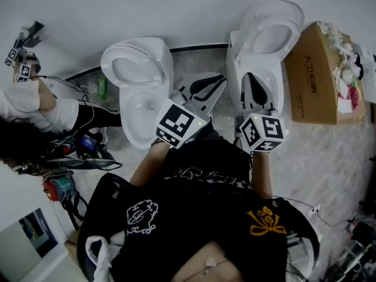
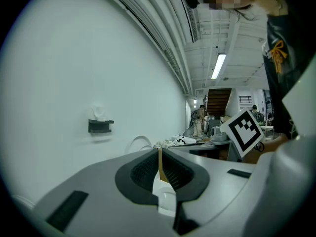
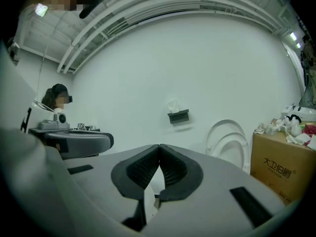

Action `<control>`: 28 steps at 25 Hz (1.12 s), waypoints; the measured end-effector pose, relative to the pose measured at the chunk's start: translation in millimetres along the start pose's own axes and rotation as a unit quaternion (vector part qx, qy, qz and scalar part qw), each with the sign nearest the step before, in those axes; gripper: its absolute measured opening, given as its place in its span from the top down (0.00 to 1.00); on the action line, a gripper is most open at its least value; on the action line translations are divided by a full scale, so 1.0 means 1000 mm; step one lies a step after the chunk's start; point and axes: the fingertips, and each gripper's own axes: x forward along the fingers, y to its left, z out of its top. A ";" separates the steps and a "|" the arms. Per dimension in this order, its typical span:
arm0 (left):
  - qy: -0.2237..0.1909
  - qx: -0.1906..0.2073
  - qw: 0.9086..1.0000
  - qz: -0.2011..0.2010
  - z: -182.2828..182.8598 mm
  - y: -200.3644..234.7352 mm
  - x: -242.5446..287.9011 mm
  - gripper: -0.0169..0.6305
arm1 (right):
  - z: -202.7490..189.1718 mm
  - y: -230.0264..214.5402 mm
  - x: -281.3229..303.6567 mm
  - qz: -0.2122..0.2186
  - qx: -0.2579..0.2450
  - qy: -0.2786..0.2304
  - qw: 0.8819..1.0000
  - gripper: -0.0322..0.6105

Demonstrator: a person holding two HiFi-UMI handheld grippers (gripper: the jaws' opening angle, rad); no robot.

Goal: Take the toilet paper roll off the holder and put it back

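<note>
A small dark holder (image 3: pixel 178 116) is fixed to the white wall, with white paper (image 3: pixel 173 105) standing up from its top. The left gripper view shows the same holder (image 2: pixel 100 125) far off, well beyond the jaws. My right gripper (image 3: pixel 159 149) is shut, its pads meeting with nothing between them. My left gripper (image 2: pixel 159 154) is shut too, leaving only a hairline slit and holding nothing. From the head view both grippers (image 1: pixel 220 81) (image 1: pixel 251 78) are held side by side in front of my body, pointing towards the wall; the holder is out of that view.
Two white toilets (image 1: pixel 138 75) (image 1: pixel 267 37) stand against the wall ahead, lids up. A cardboard box (image 1: pixel 314 75) full of rubbish sits at the right. A person (image 1: pixel 29 110) crouches at the left among cables and gear (image 1: pixel 76 151).
</note>
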 end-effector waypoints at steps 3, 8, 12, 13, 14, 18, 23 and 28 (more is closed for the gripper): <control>-0.004 -0.003 1.000 -0.007 -0.002 -0.024 -0.013 0.92 | -0.006 0.007 -0.028 -0.010 -0.016 0.000 1.000 0.95; -0.006 -0.006 1.000 -0.010 -0.012 -0.056 -0.039 0.92 | -0.021 0.025 -0.067 -0.009 -0.019 0.001 1.000 0.95; -0.008 -0.014 1.000 -0.014 -0.022 -0.076 -0.063 0.92 | -0.030 0.047 -0.093 -0.005 -0.027 0.004 1.000 0.94; -0.008 -0.015 1.000 -0.015 -0.024 -0.081 -0.068 0.92 | -0.033 0.051 -0.099 -0.003 -0.030 0.005 1.000 0.94; -0.007 -0.017 1.000 -0.016 -0.027 -0.085 -0.071 0.92 | -0.035 0.055 -0.104 -0.002 -0.033 0.005 0.999 0.93; -0.004 -0.019 1.000 -0.022 -0.033 -0.101 -0.077 0.92 | -0.039 0.062 -0.119 0.004 -0.045 0.007 0.999 0.93; -0.007 -0.015 0.999 -0.032 -0.030 -0.114 -0.078 0.92 | -0.033 0.061 -0.129 0.005 -0.044 0.001 0.999 0.93; -0.012 -0.011 1.000 -0.027 -0.023 -0.115 -0.070 0.92 | -0.032 0.056 -0.130 0.004 -0.068 0.014 0.998 0.93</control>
